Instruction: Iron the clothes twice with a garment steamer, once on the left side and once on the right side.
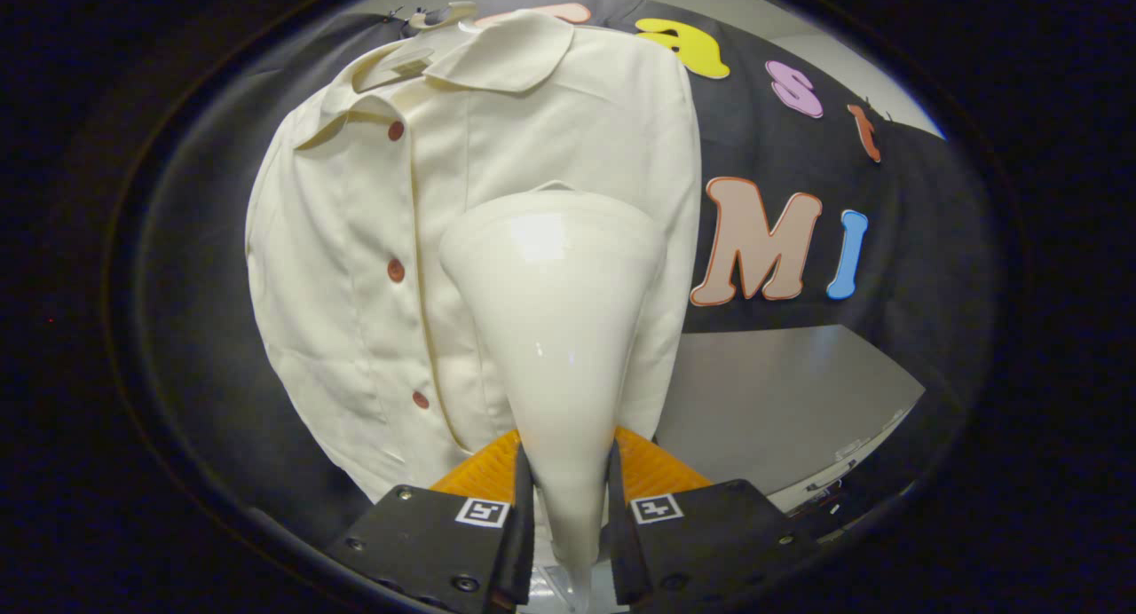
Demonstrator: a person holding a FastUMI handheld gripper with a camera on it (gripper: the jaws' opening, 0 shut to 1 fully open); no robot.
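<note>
The camera rides on the tongs (568, 507) and looks forward along their two fingers (444, 530), which clamp the narrow neck of the steamer (555, 330). It sits very close behind the steamer, whose wide head rises straight ahead. Past it the lens faces the hanging shirt (373, 268), near and roughly level with its front, aimed at the panel to one side of the buttons. The fisheye also takes in the booth wall (905, 241) and a pale surface (781, 401) beside the shirt.
</note>
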